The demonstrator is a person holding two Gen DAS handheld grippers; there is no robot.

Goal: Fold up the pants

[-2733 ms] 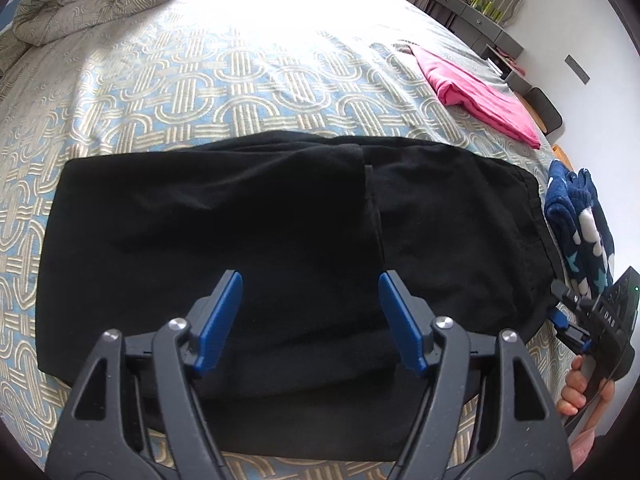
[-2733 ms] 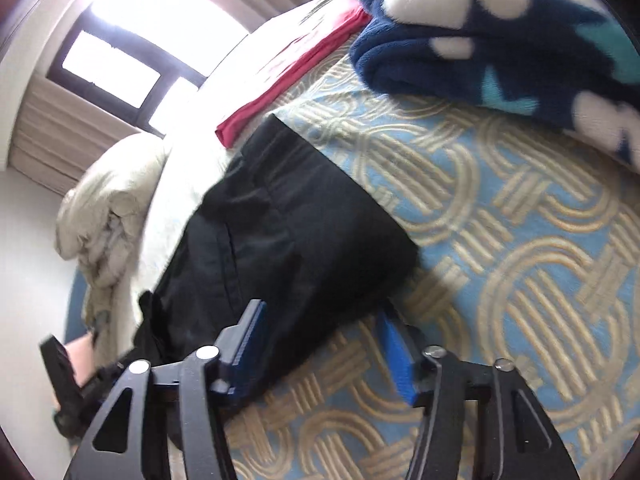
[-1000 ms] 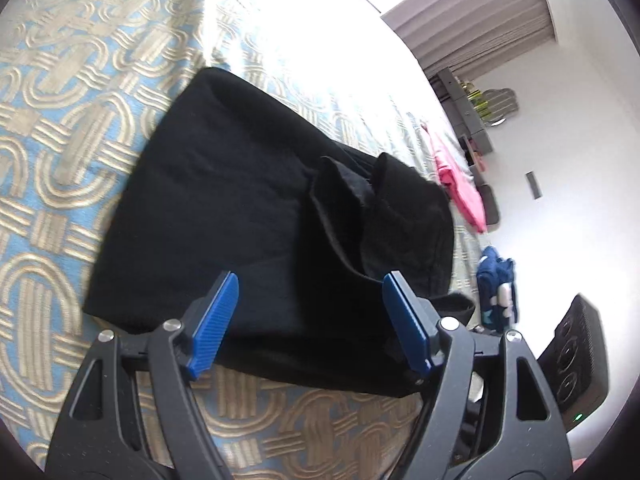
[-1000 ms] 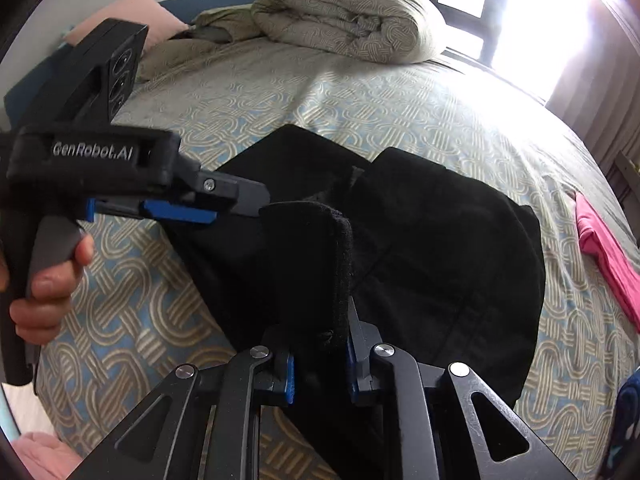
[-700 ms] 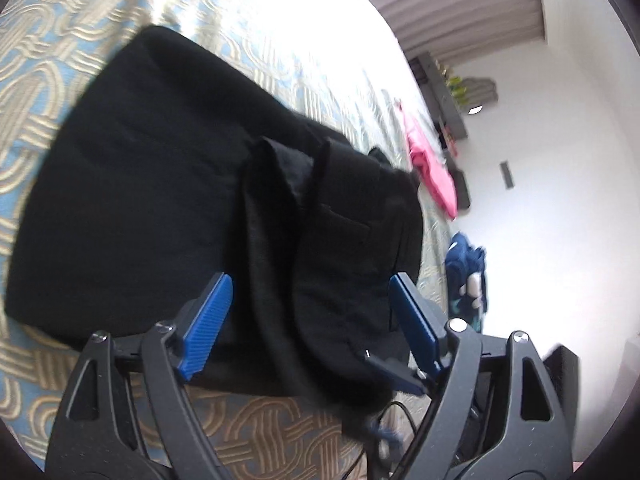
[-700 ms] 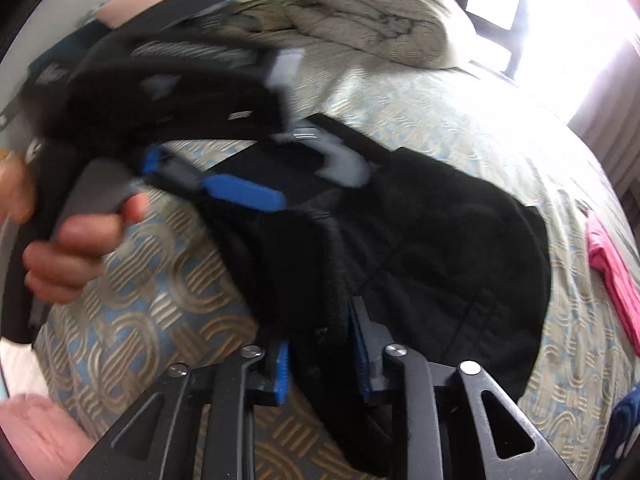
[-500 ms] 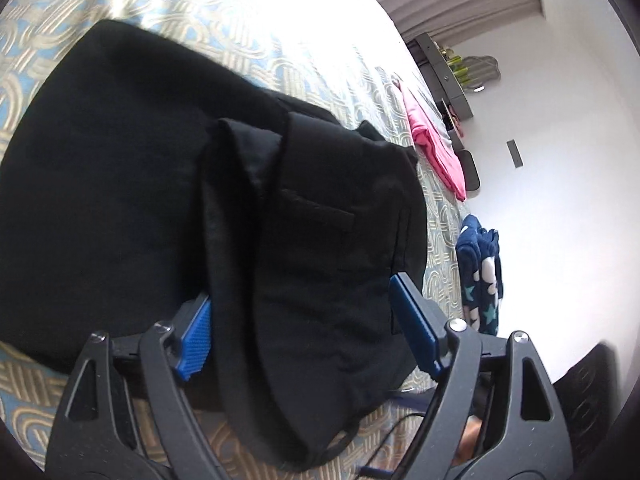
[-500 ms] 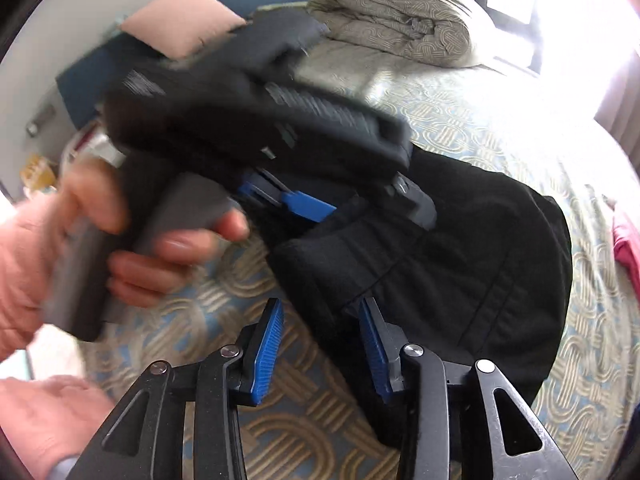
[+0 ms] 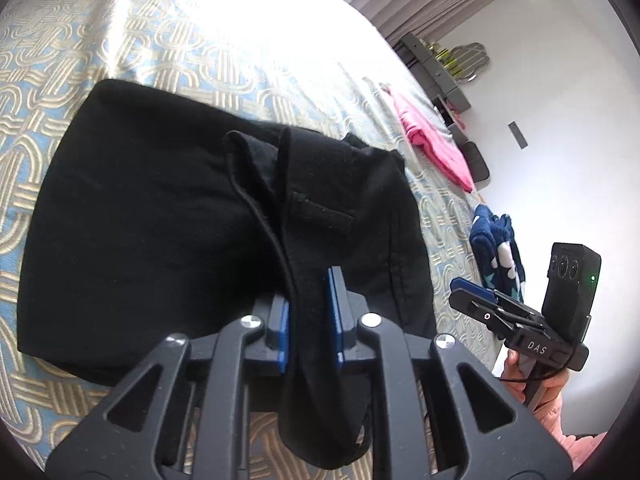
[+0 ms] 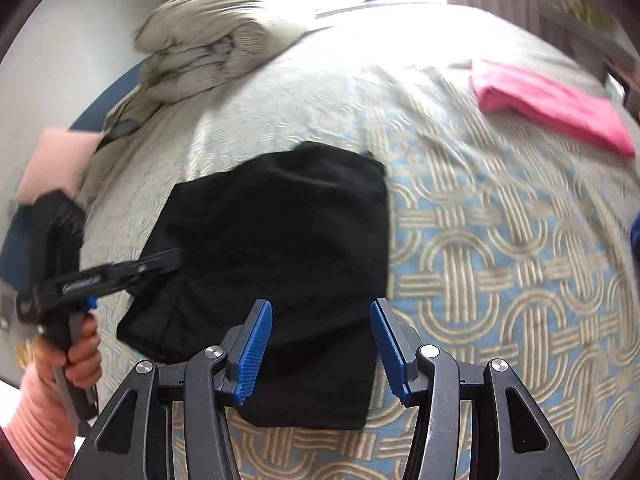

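The black pants (image 9: 160, 220) lie folded on the patterned bedspread (image 10: 500, 248). My left gripper (image 9: 310, 320) is closing on a raised fold at their near edge, and the blue pads press the cloth from both sides. In the right wrist view the left gripper (image 10: 120, 270) reaches the pants (image 10: 288, 232) from the left, held by a hand in a pink sleeve. My right gripper (image 10: 322, 346) hovers over the near end of the pants. Its jaws are opening, and the cloth lies below them, not pinched. The left wrist view shows the right gripper (image 9: 516, 320) off to the right of the pants.
A folded pink garment (image 10: 552, 104) lies at the far right of the bed. A blue blanket with white stars (image 9: 496, 240) sits near the bed's right edge. A bundled beige duvet (image 10: 216, 40) and a pink pillow (image 10: 52, 160) are at the head end.
My right gripper let go of the pants fold, opened and pulled away to the right. My left gripper went from wide open to shut on that fold.
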